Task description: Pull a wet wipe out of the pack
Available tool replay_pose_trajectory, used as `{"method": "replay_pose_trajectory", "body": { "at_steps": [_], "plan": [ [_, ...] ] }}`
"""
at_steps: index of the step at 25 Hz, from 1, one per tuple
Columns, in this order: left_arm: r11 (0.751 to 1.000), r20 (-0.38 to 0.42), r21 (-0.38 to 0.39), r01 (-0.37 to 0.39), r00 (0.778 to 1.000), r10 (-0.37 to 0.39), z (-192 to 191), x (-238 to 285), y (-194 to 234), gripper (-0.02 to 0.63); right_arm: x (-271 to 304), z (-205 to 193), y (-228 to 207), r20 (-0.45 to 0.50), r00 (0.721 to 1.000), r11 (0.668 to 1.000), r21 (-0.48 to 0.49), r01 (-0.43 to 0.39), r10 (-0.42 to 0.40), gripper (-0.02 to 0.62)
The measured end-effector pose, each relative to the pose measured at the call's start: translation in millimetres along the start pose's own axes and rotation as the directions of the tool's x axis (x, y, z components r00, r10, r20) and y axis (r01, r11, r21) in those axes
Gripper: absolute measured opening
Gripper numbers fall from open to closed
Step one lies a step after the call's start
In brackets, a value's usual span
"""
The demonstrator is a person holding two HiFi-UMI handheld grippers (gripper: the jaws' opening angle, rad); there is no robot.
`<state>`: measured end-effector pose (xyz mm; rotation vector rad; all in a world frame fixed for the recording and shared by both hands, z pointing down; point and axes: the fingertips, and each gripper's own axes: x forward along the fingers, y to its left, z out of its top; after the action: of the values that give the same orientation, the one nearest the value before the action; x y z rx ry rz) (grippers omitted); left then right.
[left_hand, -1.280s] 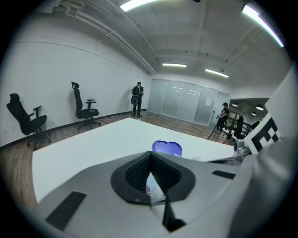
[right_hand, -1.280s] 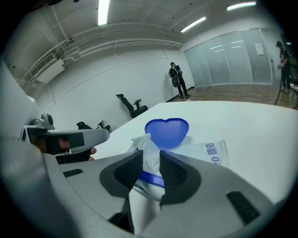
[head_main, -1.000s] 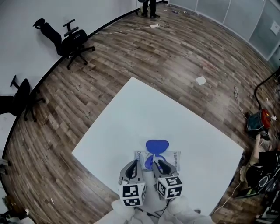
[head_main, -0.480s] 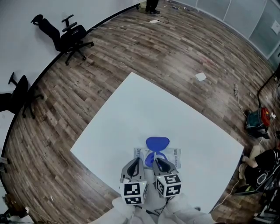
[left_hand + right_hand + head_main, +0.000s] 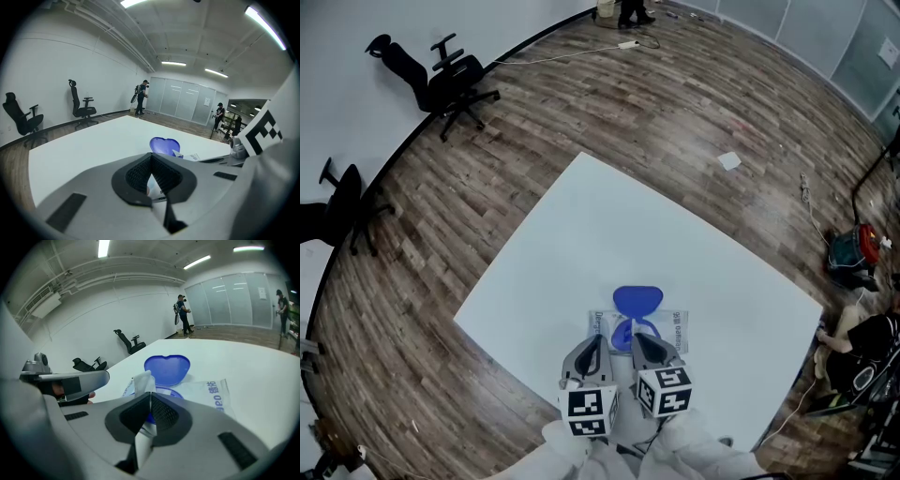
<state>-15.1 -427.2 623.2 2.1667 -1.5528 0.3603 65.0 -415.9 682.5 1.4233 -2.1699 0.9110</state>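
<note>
I am looking down on a white table point(image 5: 581, 244) standing on a wood-plank floor point(image 5: 675, 112). The wet wipe pack point(image 5: 675, 328) lies flat near the table's near edge, and its blue lid point(image 5: 637, 301) is flipped open, away from me.

Both grippers sit side by side at the pack's near side. The left gripper point(image 5: 592, 345) is at the pack's left end. In the left gripper view its jaws are pressed together at the tips, with a bit of the pack's pale printed edge point(image 5: 152, 186) caught between the pads. The open lid point(image 5: 164, 144) shows just beyond.

The right gripper point(image 5: 637, 339) is just in front of the pack's opening, below the lid. In the right gripper view its jaws are closed on a white wipe point(image 5: 143, 383), which stands up in a folded peak above the fingertips and also runs back between the pads towards the camera. Behind it are the blue lid point(image 5: 167, 367) and the pack's clear printed film point(image 5: 211, 392), lying flat on the table.

Black office chairs point(image 5: 455, 84) stand by the far wall.
</note>
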Motion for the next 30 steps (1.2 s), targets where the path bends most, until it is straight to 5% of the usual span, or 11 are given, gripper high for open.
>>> {"method": "replay_pose_trajectory", "body": {
  "at_steps": [30],
  "plan": [
    [0.992, 0.093, 0.068, 0.103, 0.99, -0.109, 38, -35, -42, -0.005, -76, 54, 8, 0.232, 0.971, 0.998, 0.004, 0.057, -0.056, 0.014]
  ]
}}
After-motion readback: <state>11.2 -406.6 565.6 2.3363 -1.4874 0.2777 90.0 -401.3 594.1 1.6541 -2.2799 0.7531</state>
